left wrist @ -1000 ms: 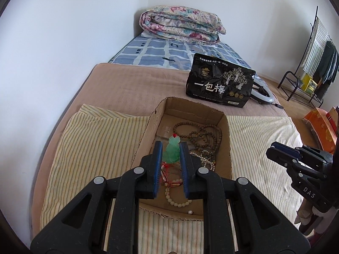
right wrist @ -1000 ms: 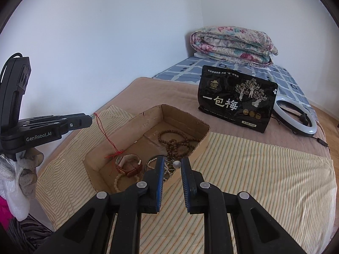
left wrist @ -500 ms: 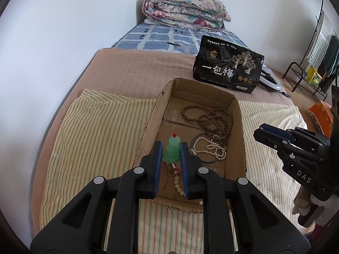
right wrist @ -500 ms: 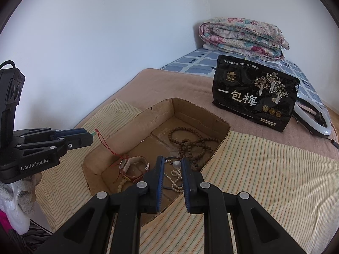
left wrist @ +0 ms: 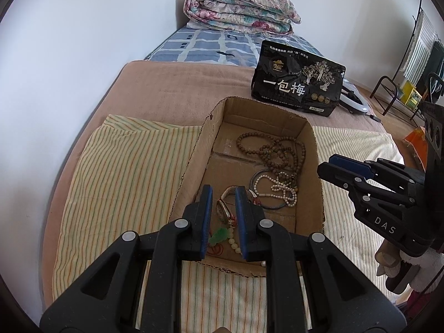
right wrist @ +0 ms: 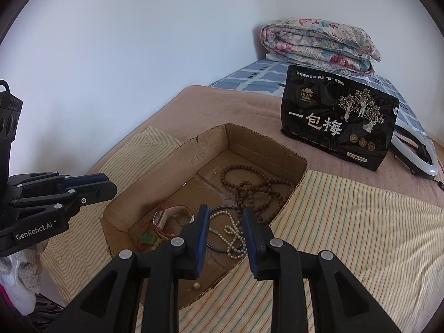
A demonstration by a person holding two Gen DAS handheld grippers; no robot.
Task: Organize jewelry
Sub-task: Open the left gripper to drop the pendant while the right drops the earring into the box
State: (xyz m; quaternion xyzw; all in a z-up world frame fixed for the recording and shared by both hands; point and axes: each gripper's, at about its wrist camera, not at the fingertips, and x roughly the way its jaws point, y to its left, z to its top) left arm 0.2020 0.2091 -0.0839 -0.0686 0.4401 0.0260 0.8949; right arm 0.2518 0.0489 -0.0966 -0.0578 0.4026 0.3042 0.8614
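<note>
1. Cardboard box (left wrist: 199, 149) on the striped cloth (left wrist: 125, 166) holds all the jewelry: wooden bead strand (left wrist: 277, 149) toward the far right corner, pearl strand (left wrist: 277, 188) and dark bangle (left wrist: 270, 207) along the right wall, watch (left wrist: 223, 211) and green pendant (left wrist: 219, 234) at the near edge.
2. Your left gripper (left wrist: 223, 191) hovers over the near edge with only a narrow gap between the pads and nothing in them; the pendant lies on the box floor under it.
3. Your right gripper (right wrist: 225, 211) is above the pearl strand, jaws opening, nothing between them.
4. Risk: pearls, bangle and wooden beads overlap. Pinch one loop and you probably drag the whole tangle up.
5. Risk: the pendant's red cord runs under or around the watch, can't tell which. Lifting either one could snag the other.
6. Risk: a loose pearl (right wrist: 196, 285) sits at the near corner; knock the box and it rolls.
7. Risk: both grippers are working the same small box, so watch for a clash over the near edge.
8. Readable text: the black bag (left wrist: 297, 86) behind the far edge says "一包梅"; the smaller print isn't legible. The left gripper is marked "GenRobot.AI", the right "DAS".
</note>
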